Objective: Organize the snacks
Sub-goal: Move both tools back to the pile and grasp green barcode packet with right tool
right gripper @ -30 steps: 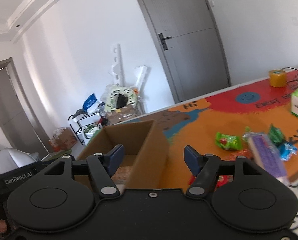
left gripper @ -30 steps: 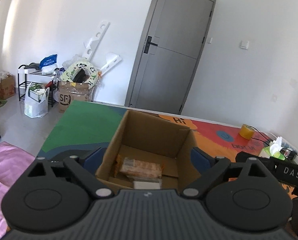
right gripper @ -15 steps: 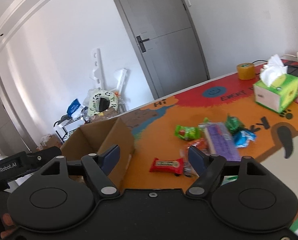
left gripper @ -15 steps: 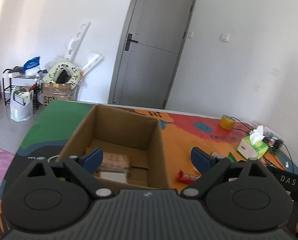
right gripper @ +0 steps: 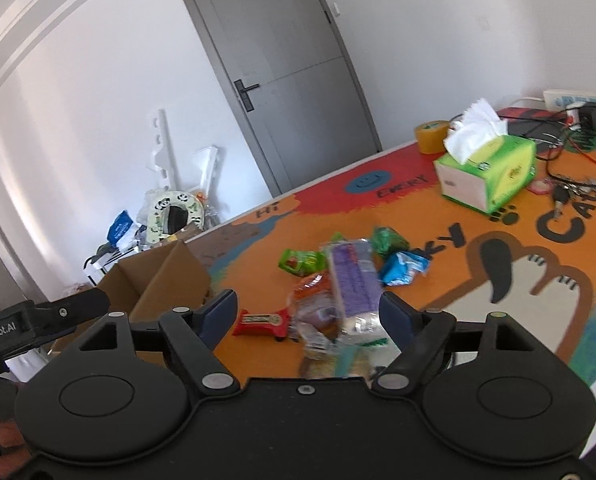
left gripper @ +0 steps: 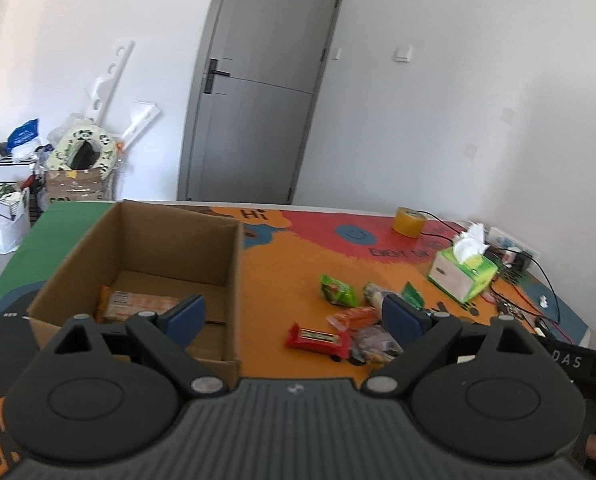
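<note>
Both views swung from box (left gripper: 137, 264) to snacks (right gripper: 338, 280) (tongs spread).

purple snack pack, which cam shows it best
The right wrist view: the purple snack pack lies in full view among the loose snacks, just ahead of the open right tool. In the left wrist view it cannot be made out for certain.

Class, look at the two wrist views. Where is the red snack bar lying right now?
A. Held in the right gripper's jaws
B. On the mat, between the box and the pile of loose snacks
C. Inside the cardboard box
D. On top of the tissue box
B: the red bar lies flat on the orange mat, right of the box and left of the snack pile; both grippers are empty.
</note>
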Motion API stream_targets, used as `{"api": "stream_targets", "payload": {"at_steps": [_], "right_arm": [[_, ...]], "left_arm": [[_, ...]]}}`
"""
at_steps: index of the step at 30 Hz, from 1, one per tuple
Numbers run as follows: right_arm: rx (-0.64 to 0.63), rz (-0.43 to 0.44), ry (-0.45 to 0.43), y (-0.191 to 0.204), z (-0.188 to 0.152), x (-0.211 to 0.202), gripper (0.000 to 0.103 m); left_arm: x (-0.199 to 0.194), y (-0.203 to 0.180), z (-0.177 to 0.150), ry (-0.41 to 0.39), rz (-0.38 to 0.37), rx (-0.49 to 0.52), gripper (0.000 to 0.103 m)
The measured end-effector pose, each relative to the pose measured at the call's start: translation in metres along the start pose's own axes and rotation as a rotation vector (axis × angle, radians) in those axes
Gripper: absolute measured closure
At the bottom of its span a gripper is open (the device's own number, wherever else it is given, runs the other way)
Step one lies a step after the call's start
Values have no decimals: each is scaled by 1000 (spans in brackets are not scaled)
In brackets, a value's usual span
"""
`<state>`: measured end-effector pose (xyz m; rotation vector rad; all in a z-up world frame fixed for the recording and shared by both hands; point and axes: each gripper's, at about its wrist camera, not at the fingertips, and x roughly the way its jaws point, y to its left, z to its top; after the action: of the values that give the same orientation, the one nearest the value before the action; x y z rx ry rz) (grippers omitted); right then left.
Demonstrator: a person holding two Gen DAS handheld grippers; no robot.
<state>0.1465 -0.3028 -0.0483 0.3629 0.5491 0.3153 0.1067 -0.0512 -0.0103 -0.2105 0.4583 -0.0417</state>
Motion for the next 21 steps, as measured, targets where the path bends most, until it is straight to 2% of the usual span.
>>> {"api": "stream_targets", "payload": {"at_steps": [10,21], "right_arm": [[12,-21,28,-19,-8,1,25],[6,-8,111,-20,-25,29,29]], "left_arm": [[14,-20,-8,29,-41,16,9],[30,-31,-20,86,-63,15,11]]}}
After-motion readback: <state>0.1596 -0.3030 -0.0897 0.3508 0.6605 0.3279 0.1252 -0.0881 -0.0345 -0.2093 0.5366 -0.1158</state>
